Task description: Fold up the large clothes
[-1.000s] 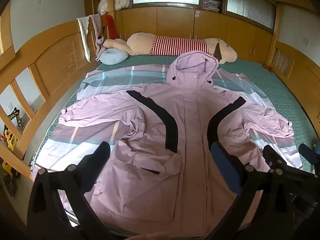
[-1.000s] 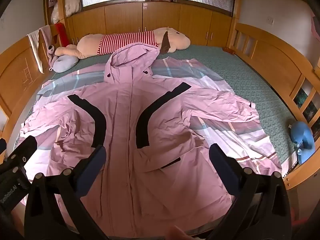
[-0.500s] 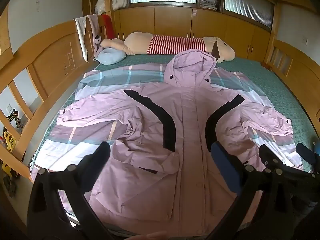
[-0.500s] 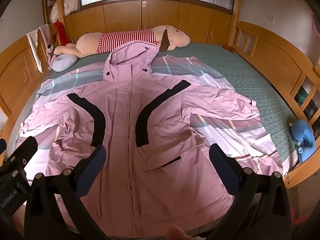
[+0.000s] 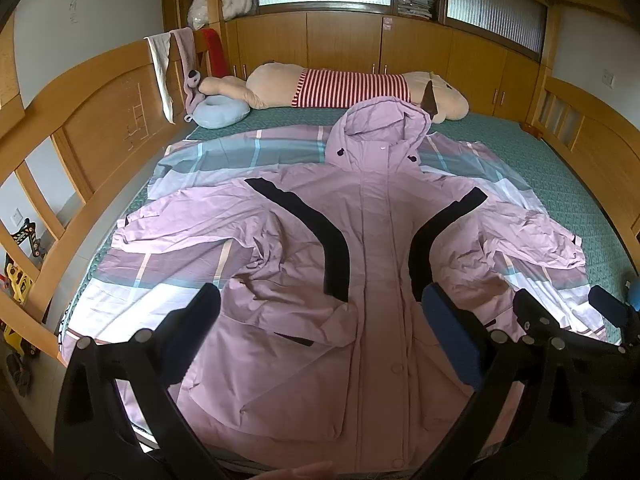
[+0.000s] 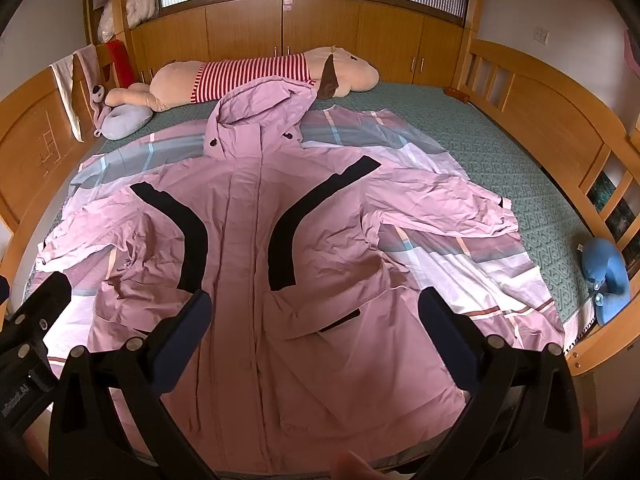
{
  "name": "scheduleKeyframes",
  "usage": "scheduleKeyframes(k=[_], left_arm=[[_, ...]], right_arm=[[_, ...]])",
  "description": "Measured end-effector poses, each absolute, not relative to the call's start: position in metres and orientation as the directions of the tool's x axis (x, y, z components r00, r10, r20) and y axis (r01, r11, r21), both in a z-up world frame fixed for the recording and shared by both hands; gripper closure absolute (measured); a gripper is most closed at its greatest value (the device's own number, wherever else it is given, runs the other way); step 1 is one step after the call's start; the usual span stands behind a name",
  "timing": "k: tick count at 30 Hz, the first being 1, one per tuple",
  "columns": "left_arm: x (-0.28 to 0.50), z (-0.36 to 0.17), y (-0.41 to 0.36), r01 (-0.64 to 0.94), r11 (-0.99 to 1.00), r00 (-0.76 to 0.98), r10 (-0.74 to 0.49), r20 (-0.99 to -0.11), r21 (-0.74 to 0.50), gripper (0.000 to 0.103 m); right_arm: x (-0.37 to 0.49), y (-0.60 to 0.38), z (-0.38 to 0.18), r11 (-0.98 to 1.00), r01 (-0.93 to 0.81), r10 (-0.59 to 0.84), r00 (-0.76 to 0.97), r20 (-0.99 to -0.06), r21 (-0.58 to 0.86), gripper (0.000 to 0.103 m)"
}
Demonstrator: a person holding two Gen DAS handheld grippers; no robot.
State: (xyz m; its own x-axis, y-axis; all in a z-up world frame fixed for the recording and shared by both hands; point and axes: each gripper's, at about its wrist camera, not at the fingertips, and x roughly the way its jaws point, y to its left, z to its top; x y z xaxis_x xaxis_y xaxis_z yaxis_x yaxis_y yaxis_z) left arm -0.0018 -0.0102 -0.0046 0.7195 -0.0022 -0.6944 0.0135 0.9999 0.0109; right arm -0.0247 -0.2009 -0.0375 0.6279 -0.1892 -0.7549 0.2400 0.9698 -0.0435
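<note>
A large pink hooded jacket (image 5: 376,272) with black curved stripes lies face up and spread out on the bed, hood toward the headboard, both sleeves stretched sideways. It also shows in the right wrist view (image 6: 248,264). My left gripper (image 5: 320,332) is open and empty, hovering above the jacket's lower left part. My right gripper (image 6: 312,332) is open and empty above the jacket's lower middle. The right gripper also shows at the right edge of the left wrist view (image 5: 568,320).
The jacket lies on a plaid sheet (image 5: 208,156) over a green mattress (image 6: 500,152). A long plush toy in a striped shirt (image 5: 352,90) lies by the headboard. Wooden bed rails (image 6: 560,128) stand on both sides. A blue neck pillow (image 6: 606,276) sits at the right edge.
Both grippers have risen or pulled back slightly, so the jacket sits a little lower in view. Both stay open; the jacket has not moved.
</note>
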Motion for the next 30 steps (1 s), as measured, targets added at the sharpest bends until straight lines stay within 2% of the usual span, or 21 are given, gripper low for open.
scheduleKeyframes(k=[30], left_arm=[[-0.0019,-0.0044,-0.0120,0.015,1.000,0.718,-0.005,-0.696,0.008,0.002]], right_arm=[[-0.0235,-0.1993,-0.0383,0.972,0.225,-0.192,0.619,-0.762,-0.062,0.001]])
